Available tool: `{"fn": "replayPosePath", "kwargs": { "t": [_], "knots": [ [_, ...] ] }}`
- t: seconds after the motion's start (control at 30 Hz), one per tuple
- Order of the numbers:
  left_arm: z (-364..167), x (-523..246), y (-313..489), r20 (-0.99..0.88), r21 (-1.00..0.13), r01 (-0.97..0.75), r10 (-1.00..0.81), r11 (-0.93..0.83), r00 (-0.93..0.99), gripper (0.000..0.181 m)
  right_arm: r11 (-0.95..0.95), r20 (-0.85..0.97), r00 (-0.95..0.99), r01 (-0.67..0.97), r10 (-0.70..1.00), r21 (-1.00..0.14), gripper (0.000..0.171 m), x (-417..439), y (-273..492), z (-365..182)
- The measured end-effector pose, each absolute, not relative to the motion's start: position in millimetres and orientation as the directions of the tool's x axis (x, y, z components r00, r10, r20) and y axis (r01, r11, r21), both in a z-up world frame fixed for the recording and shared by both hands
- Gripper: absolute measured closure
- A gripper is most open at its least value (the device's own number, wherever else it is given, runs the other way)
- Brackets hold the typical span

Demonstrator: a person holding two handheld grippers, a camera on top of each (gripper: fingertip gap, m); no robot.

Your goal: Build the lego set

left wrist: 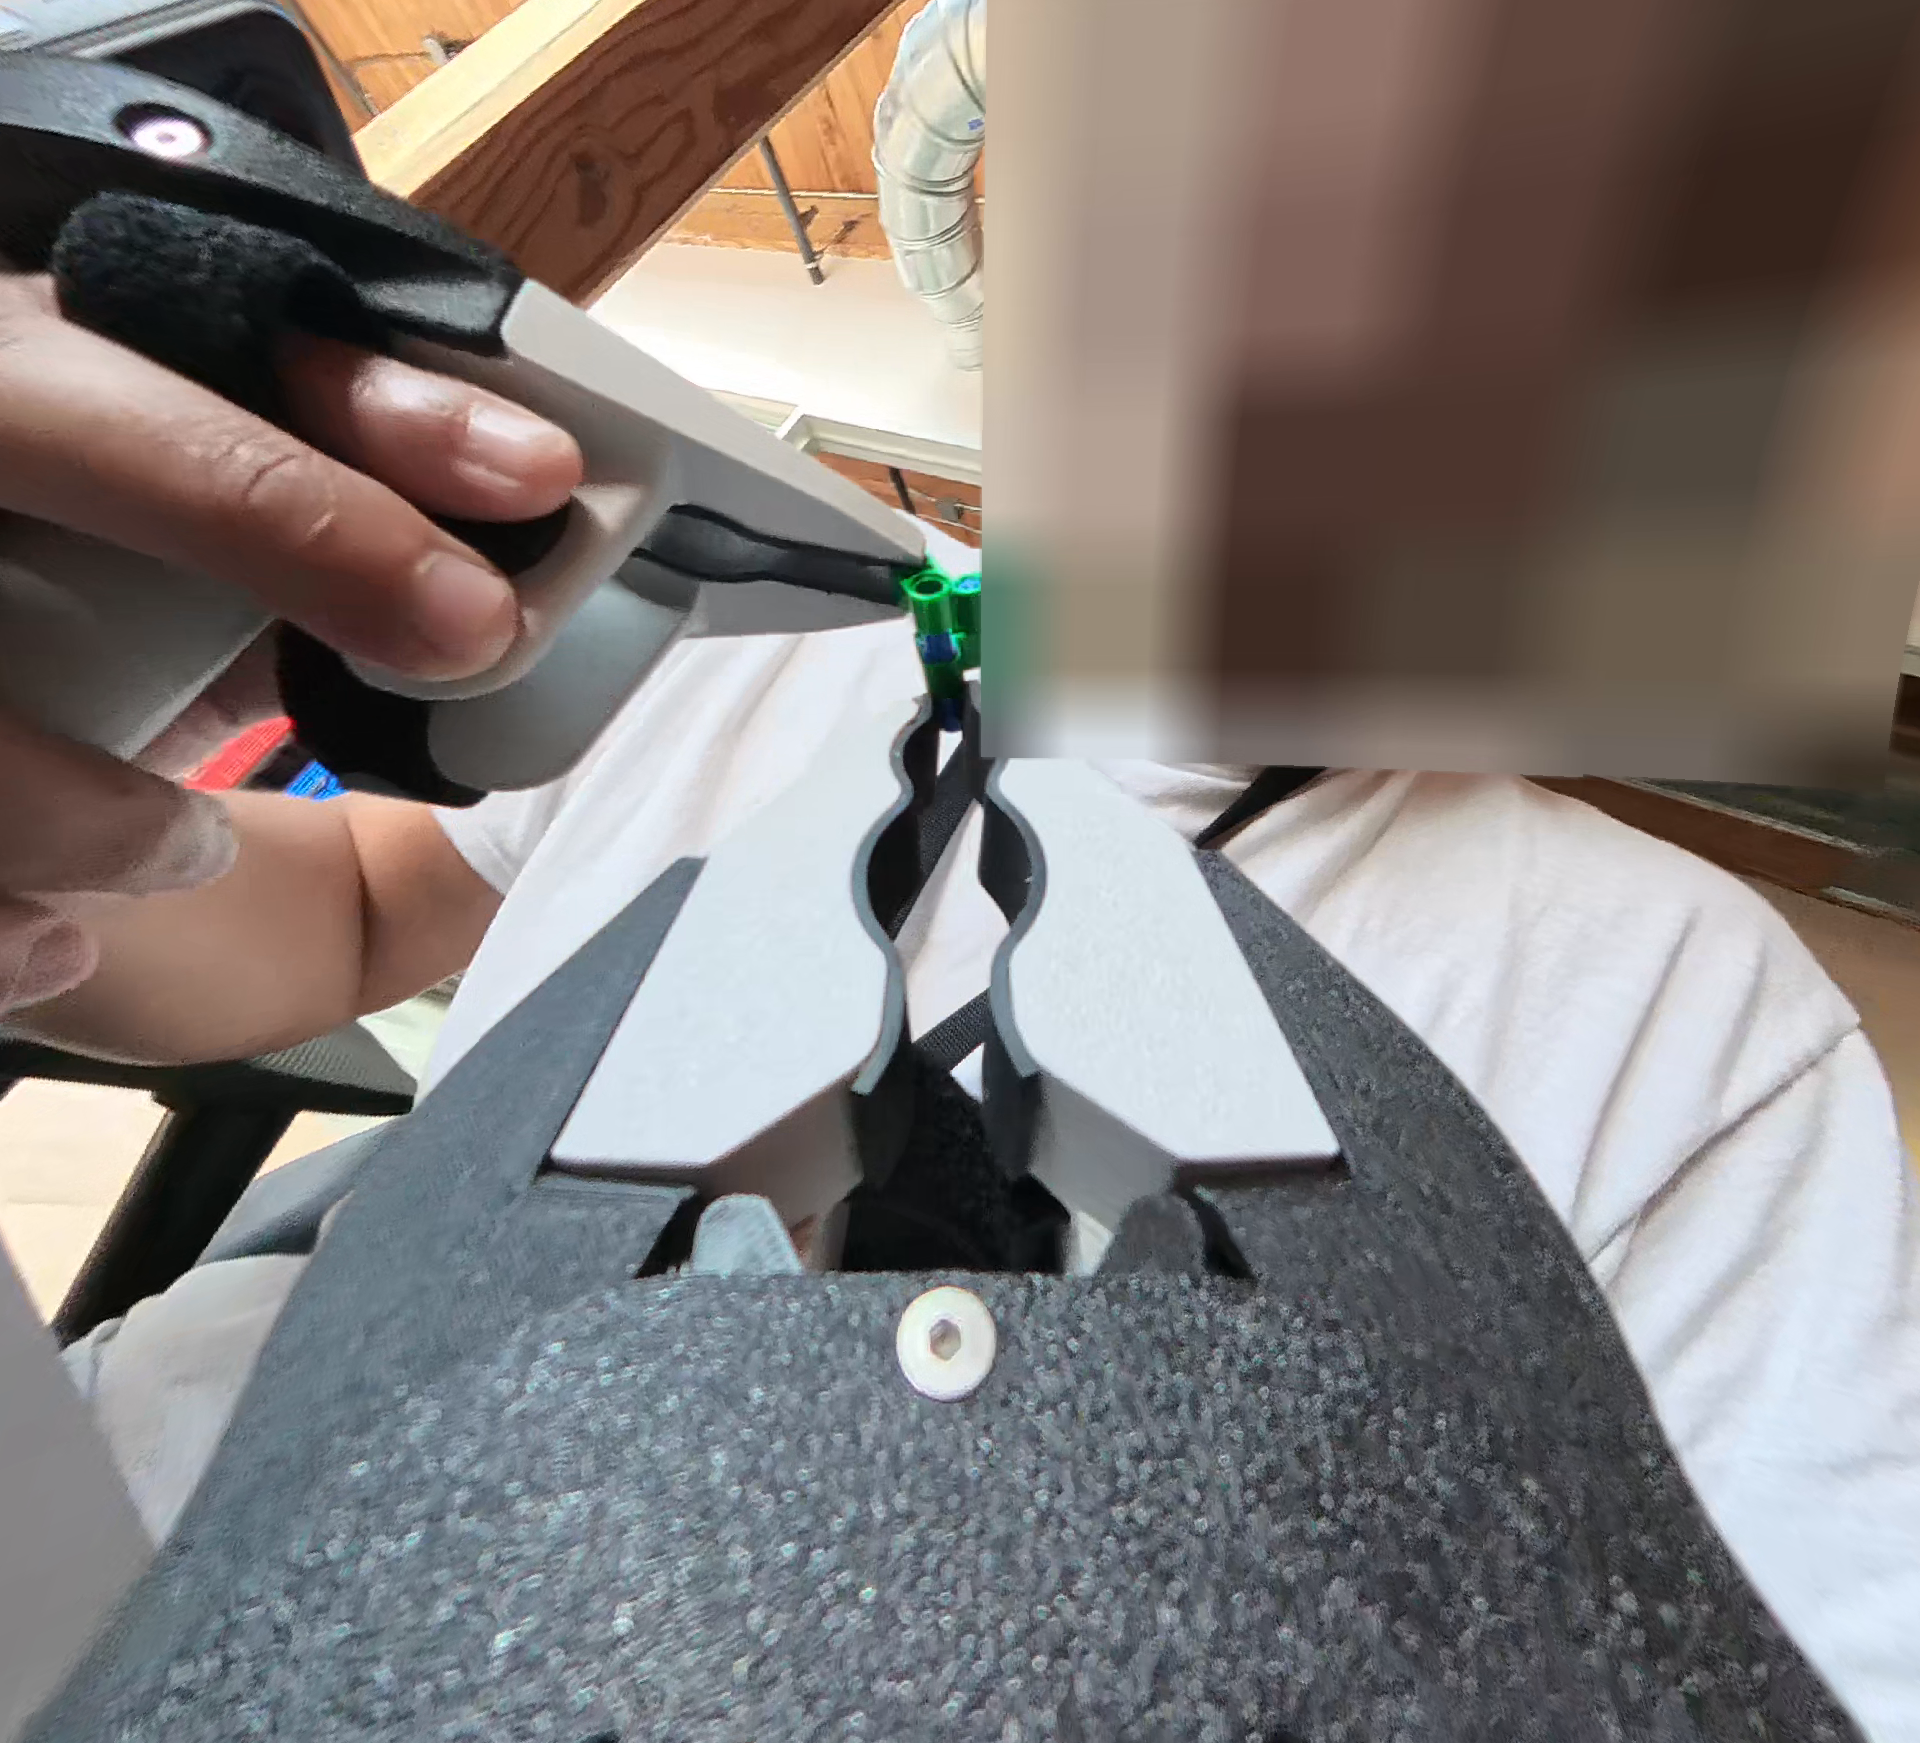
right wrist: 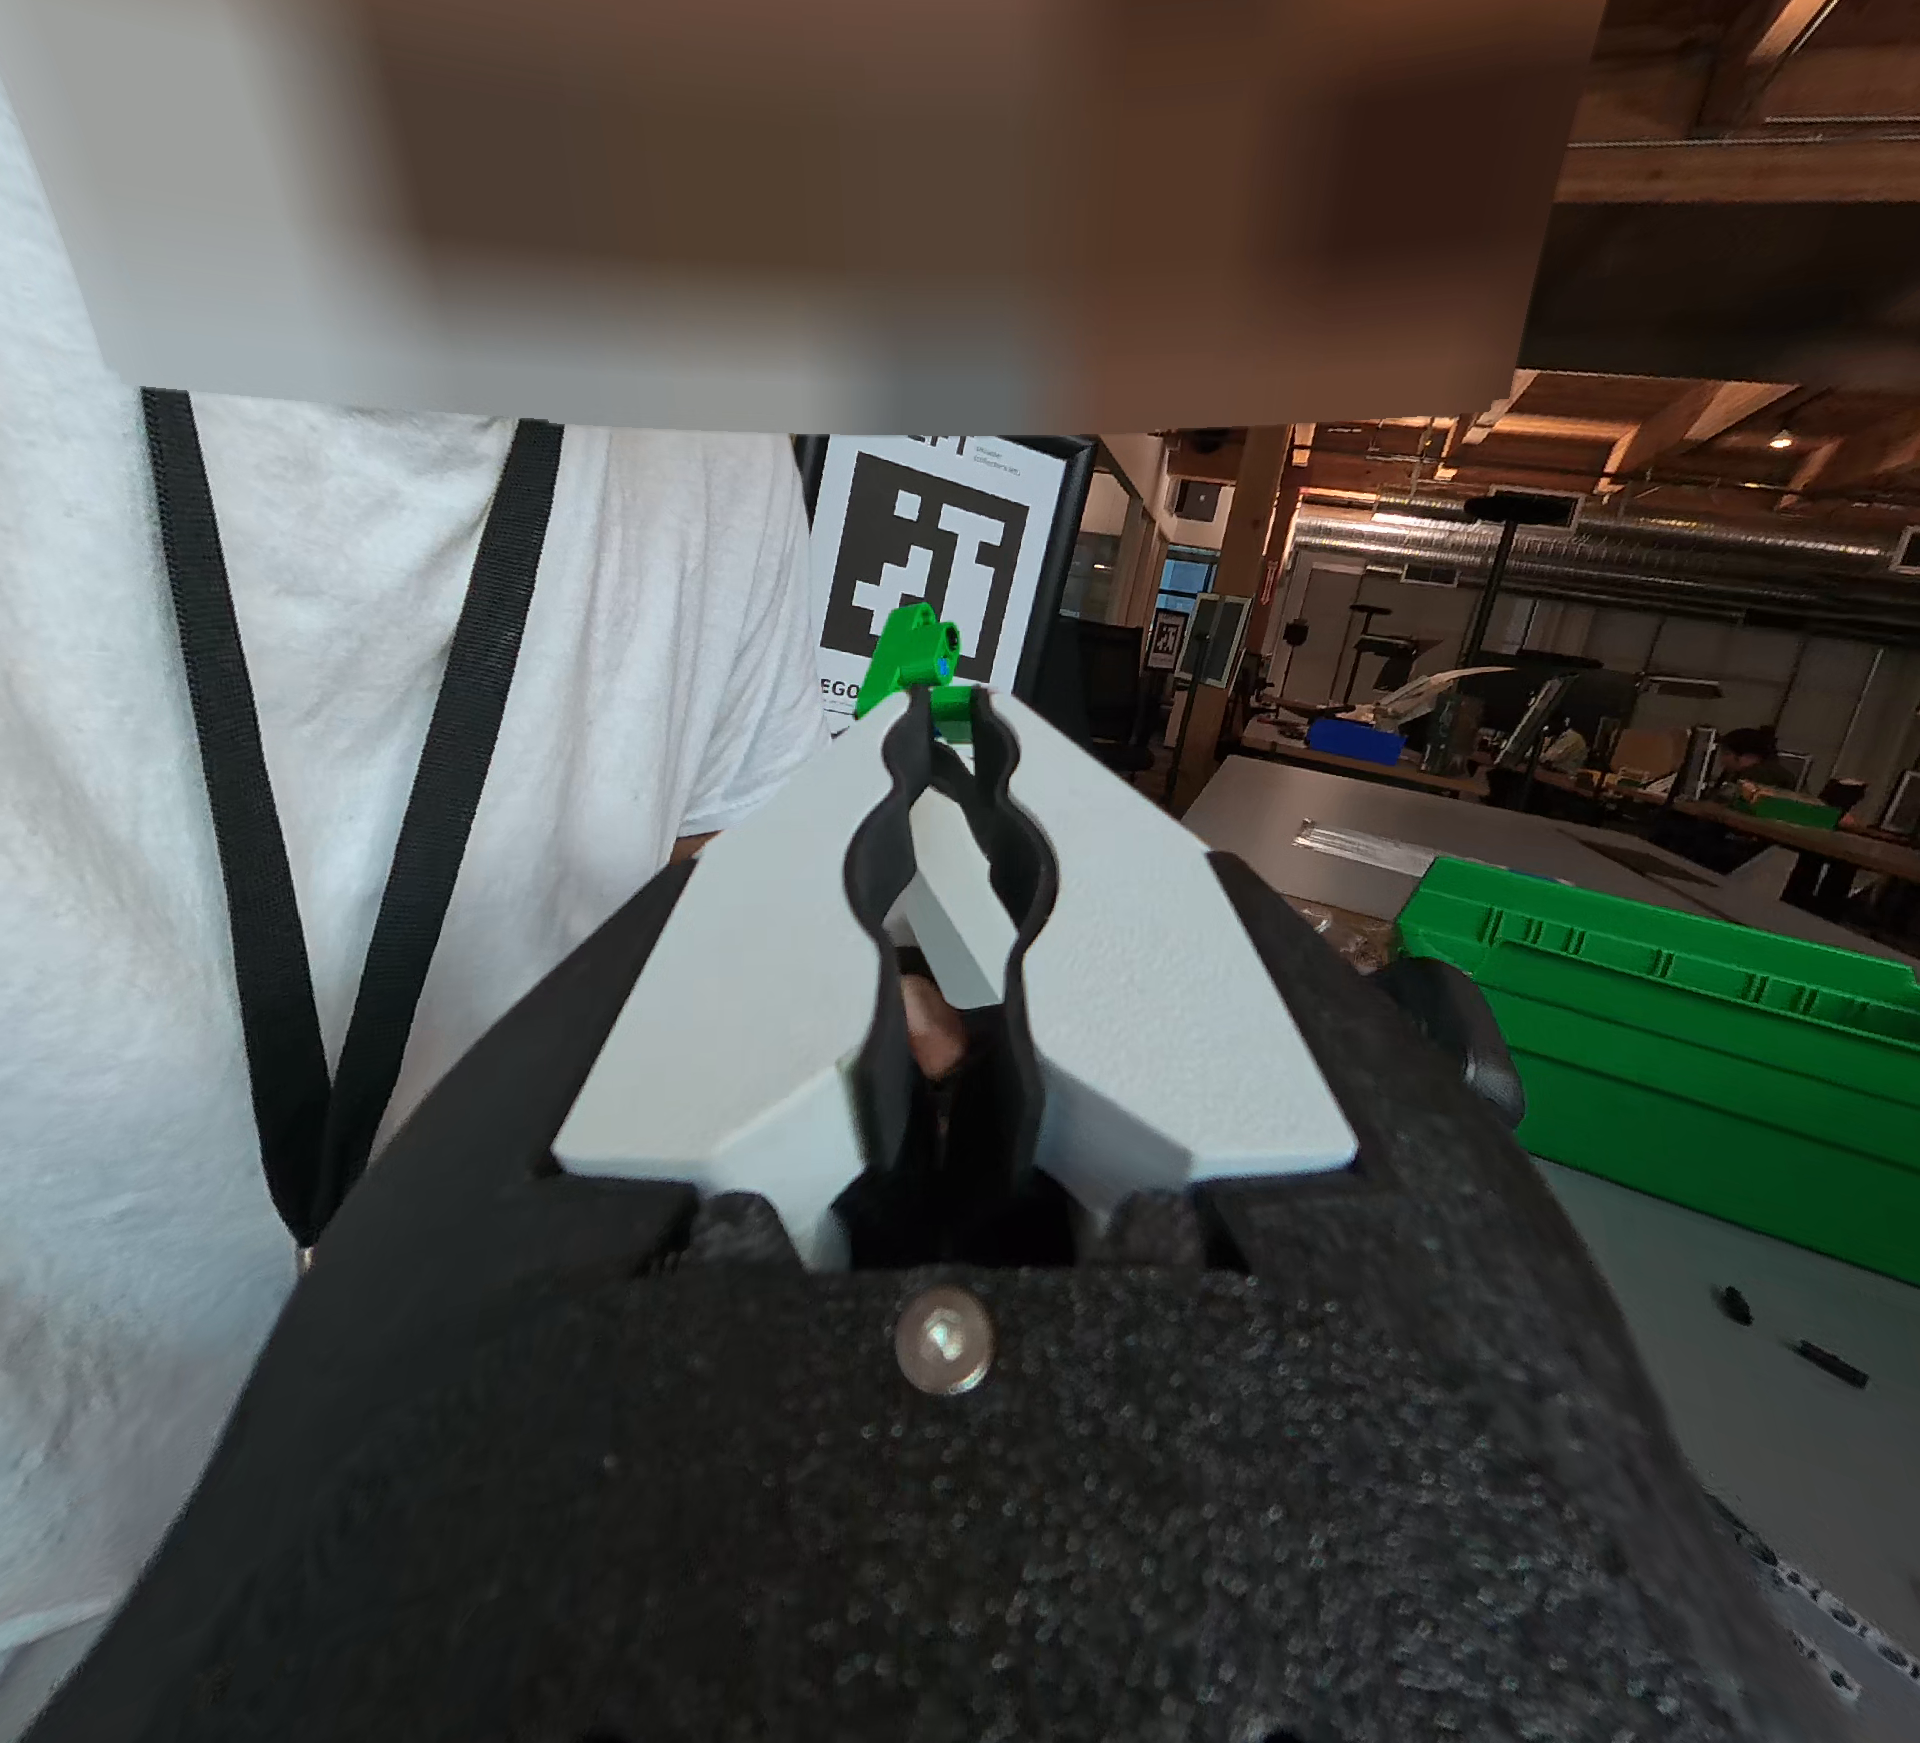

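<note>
Between the two sets of fingertips, held up in front of a person's white shirt (right wrist: 644,613), we see the green lego assembly (left wrist: 940,618), a small cluster of glossy plastic beams with round holes and blue pins. Our left gripper (left wrist: 951,727) has its wavy, dark-lined jaws drawn nearly together at the tips, pinching the lower end of the assembly. From the left of the assembly in the left wrist view comes the right gripper (left wrist: 899,587), its pointed pale grey fingers closed on the upper part, with a hand (left wrist: 260,530) wrapped around its body and black fuzzy strap.

Seen from the right wrist view, the right gripper (right wrist: 948,706) shows scalloped black rubber pads, tips closed on a green piece of the assembly (right wrist: 914,654), whose angled beam sticks up to the left. Both gripper bodies are rough, speckled dark grey with a pale screw at the centre.

Behind the assembly stands a white board printed with a black-and-white square marker (right wrist: 930,566); we leave its lettering unread. Black webbing straps (right wrist: 218,758) cross the shirt. Right of the assembly, green ribbed plastic bins (right wrist: 1683,1049) sit on a grey table (right wrist: 1662,1402).
</note>
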State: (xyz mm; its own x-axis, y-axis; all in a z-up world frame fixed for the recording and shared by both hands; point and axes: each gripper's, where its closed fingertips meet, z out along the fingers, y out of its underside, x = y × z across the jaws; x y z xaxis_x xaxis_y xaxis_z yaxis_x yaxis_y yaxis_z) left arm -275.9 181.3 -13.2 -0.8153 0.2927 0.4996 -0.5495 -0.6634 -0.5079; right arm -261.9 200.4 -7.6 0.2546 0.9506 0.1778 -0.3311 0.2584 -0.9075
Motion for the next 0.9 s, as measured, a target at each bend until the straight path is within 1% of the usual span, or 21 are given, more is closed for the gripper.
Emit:
{"fn": "replayPosePath", "kwargs": {
  "t": [0.13,0.2,0.3,0.37,0.47,0.53,0.63,0.73,0.8,0.83,0.9],
  "knots": [
    [-11,-277,181,0.488,-0.532,-0.528,0.269,-0.662,-0.830,0.181,0.259,0.169,0.269,-0.350,0.948,-0.900,0.165,-263,201,-6],
    [-11,-277,180,0.492,-0.538,-0.532,0.269,-0.654,-0.828,0.181,0.231,0.149,0.241,-0.358,0.959,-0.905,0.165,-263,199,-7],
    [-11,-277,180,0.498,-0.517,-0.542,0.282,-0.663,-0.820,0.181,0.257,0.173,0.257,-0.345,0.951,-0.903,0.165,-263,200,-6],
    [-15,-273,182,0.531,-0.530,-0.528,0.226,-0.663,-0.817,0.181,0.285,0.199,0.282,-0.308,0.939,-0.908,0.165,-260,201,-8],
    [-24,-267,187,0.590,-0.546,-0.522,0.142,-0.655,-0.795,0.180,0.344,0.269,0.337,-0.187,0.902,-0.920,0.165,-257,207,-13],
    [-29,-265,190,0.613,-0.557,-0.521,0.103,-0.647,-0.783,0.179,0.351,0.288,0.344,-0.137,0.894,-0.926,0.164,-255,207,-17],
    [-35,-264,193,0.636,-0.551,-0.535,0.092,-0.641,-0.766,0.180,0.323,0.278,0.295,-0.113,0.914,-0.940,0.166,-258,202,-26],
    [-42,-262,193,0.662,-0.557,-0.553,0.071,-0.620,-0.746,0.180,0.302,0.261,0.292,-0.104,0.920,-0.948,0.171,-256,204,-32],
    [-52,-259,193,0.695,-0.590,-0.558,-0.015,-0.584,-0.719,0.179,0.281,0.241,0.321,-0.083,0.916,-0.956,0.171,-247,211,-37],
    [-61,-255,196,0.713,-0.620,-0.553,-0.105,-0.556,-0.693,0.180,0.265,0.230,0.342,-0.060,0.911,-0.962,0.171,-242,214,-42],
    [-88,-247,206,0.708,-0.700,-0.547,-0.348,-0.459,-0.614,0.179,0.216,0.203,0.385,0.011,0.900,-0.976,0.171,-231,221,-57]
  ]
}}
